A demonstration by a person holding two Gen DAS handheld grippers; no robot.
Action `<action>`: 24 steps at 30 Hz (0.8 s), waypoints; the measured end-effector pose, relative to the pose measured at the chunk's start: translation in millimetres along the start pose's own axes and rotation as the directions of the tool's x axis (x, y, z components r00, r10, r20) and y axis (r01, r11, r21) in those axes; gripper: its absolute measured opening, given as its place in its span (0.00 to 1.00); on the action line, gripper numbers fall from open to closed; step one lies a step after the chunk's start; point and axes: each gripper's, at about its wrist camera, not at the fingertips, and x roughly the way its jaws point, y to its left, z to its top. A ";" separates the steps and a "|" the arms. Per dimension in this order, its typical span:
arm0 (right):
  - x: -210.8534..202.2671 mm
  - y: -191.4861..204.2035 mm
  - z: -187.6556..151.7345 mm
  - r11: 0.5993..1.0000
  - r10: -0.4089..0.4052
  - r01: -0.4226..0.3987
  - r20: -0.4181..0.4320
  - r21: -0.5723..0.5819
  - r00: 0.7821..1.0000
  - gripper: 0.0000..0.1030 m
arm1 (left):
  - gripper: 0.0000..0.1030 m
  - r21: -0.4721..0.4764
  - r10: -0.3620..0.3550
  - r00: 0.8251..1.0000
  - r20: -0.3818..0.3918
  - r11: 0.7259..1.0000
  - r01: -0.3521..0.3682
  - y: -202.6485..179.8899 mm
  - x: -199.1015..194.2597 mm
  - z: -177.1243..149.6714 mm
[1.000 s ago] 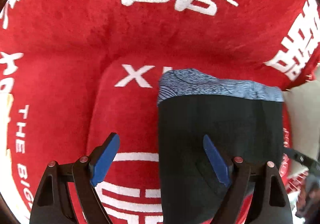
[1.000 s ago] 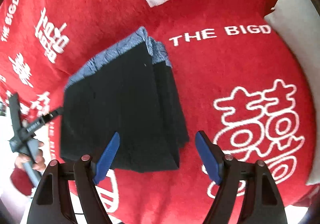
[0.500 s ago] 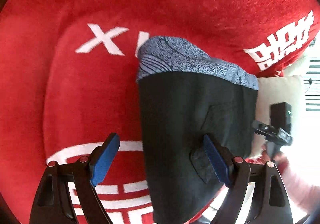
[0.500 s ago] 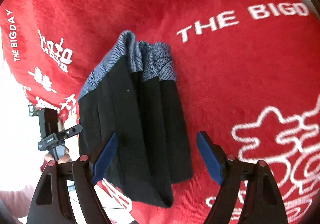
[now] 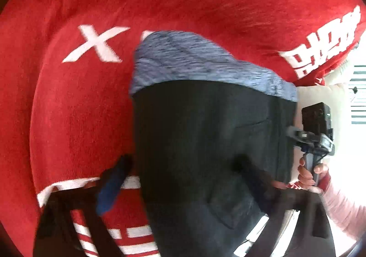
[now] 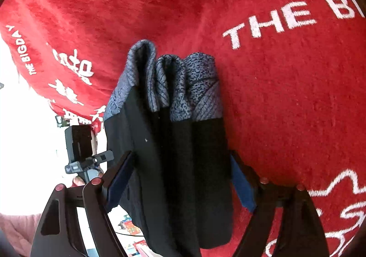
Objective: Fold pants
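Two grippers are brought onto one folded bundle, and both sets of jaws are closing with cloth between them. On the right gripper [image 6: 180, 186], the blue pads [image 6: 242, 188] stand at either side of the stacked black pants [image 6: 178, 154]; the near edges of the bundle lie between the fingers, and the left pad seems to be at the cloth already, though a firm pinch cannot be confirmed. Beyond the fingertips the layers run out to the grey patterned waistband [image 6: 169, 83], which is seen as three rolled folds side by side.

On the left gripper [image 5: 183, 183], much is blurred. Its left pad [image 5: 112, 188] stands just beside the bundle's edge over the red blanket [image 5: 68, 108], while the other finger is lost against the dark fabric, so whether the cloth is pressed cannot be told. Ahead of these fingers the waistband [image 5: 201, 62] is laid farthest away.

For this step to be done well, all layers should be gathered inside each pair of pads before the pinch is completed, so that no inner fold is left loose. Both grips should be set at matching depth from the near edge, so the bundle can be carried level. A slipped lower layer is judged the chief risk.
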 end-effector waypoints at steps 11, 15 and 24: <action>-19.6 14.3 -16.7 0.997 0.055 -0.058 0.051 0.053 0.997 0.45 | 0.57 0.061 -0.020 0.998 0.064 0.998 0.016 -38.5 -28.0 -8.4; -27.1 24.8 -29.4 0.996 0.067 -0.069 0.040 0.055 0.997 0.45 | 0.57 0.072 -0.040 0.997 0.065 0.997 0.035 -48.0 -41.6 -18.9; -43.5 33.3 -79.1 0.991 0.099 -0.103 0.047 0.089 0.994 0.45 | 0.57 0.064 -0.033 0.998 0.055 0.998 0.029 -52.5 -57.7 -69.6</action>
